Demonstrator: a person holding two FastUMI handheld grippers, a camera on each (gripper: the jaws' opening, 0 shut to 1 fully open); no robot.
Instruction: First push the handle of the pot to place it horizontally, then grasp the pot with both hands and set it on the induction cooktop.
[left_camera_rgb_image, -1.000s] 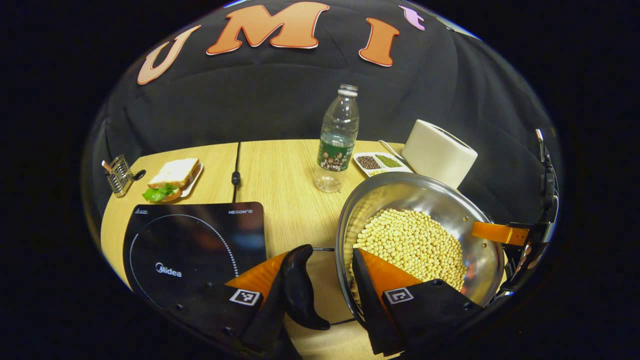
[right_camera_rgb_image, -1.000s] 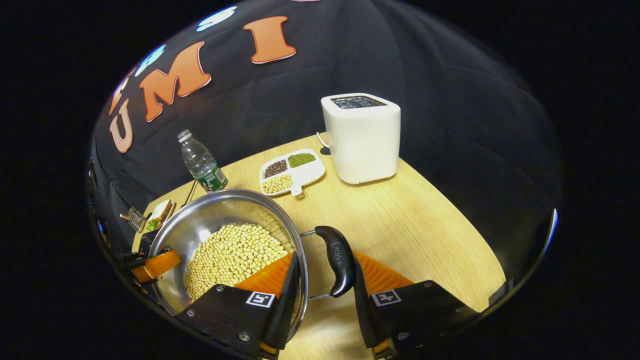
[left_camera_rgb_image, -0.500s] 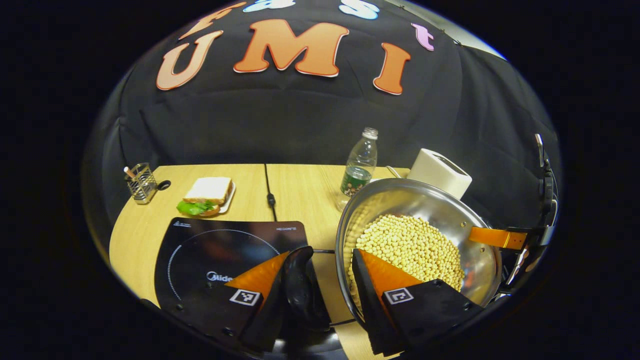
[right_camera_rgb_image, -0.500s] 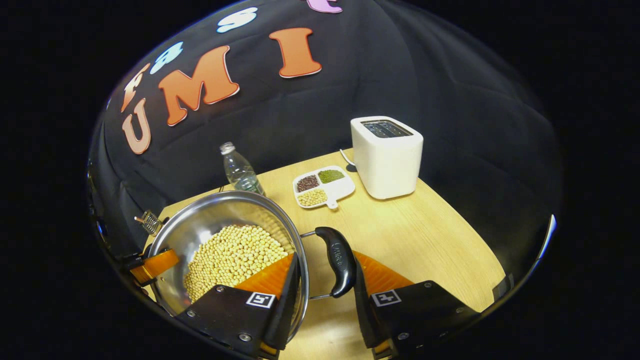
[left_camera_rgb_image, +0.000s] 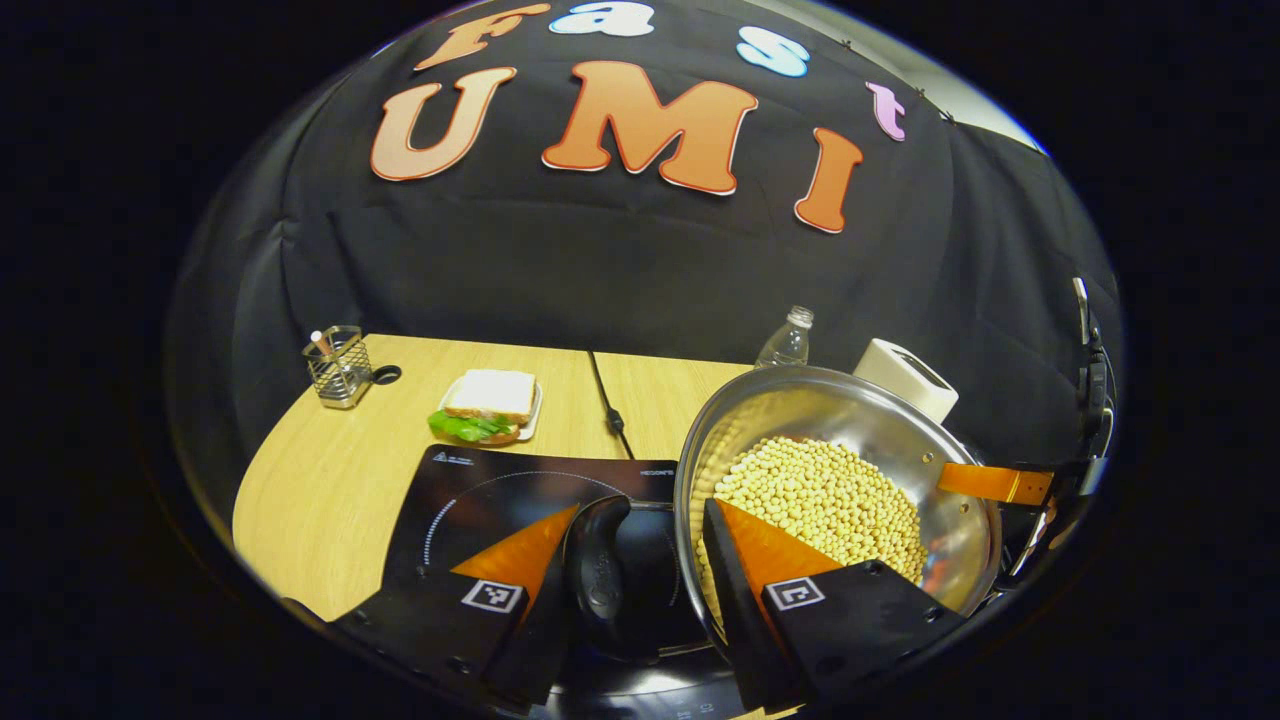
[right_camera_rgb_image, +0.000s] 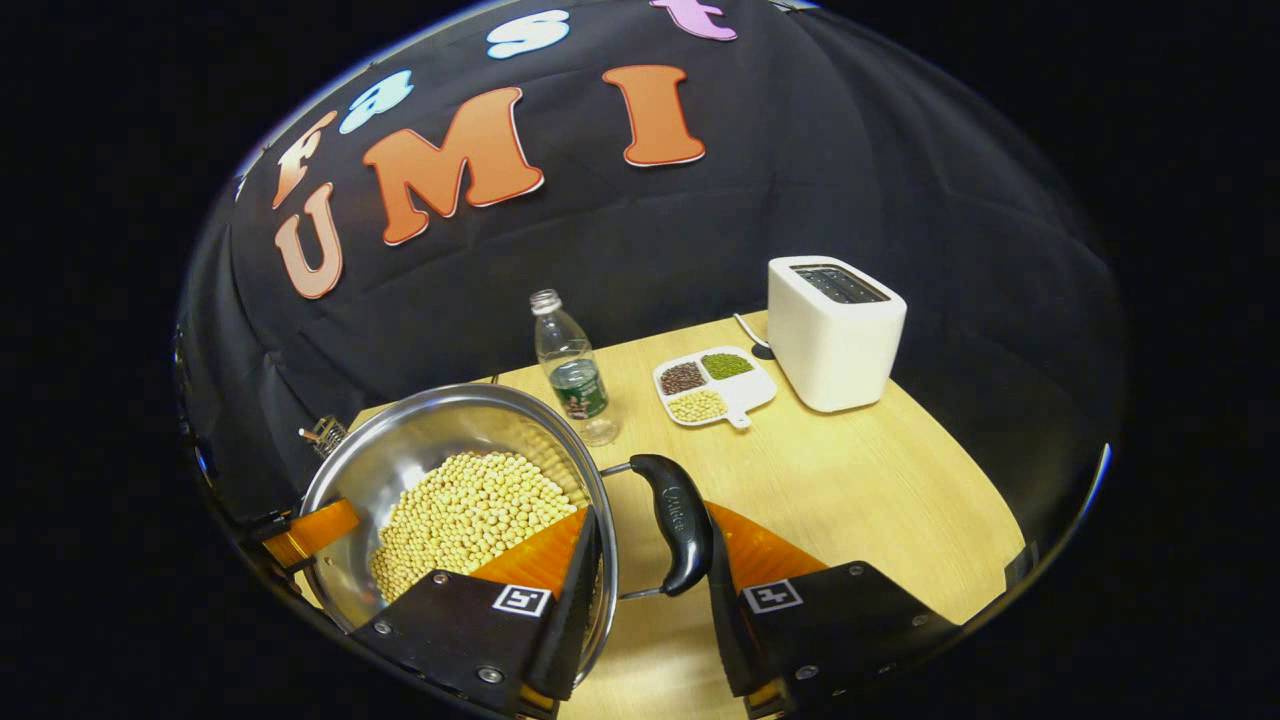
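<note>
A steel pot full of pale soybeans hangs in the air between both grippers. My left gripper is shut on it, one finger outside the black side handle and the other inside the pot wall. My right gripper is shut the same way on the opposite black handle and the pot rim. The black induction cooktop lies below the left handle and the pot's left side. The right gripper's finger also shows at the pot's far rim.
A sandwich on a plate, a wire holder and a black cable lie behind the cooktop. A water bottle, a divided dish of beans and a white toaster stand on the wooden table.
Both grippers have carried the pot leftward over the table. The cooktop has slid under the left handle, and the bottle and toaster have drawn away to the right.
</note>
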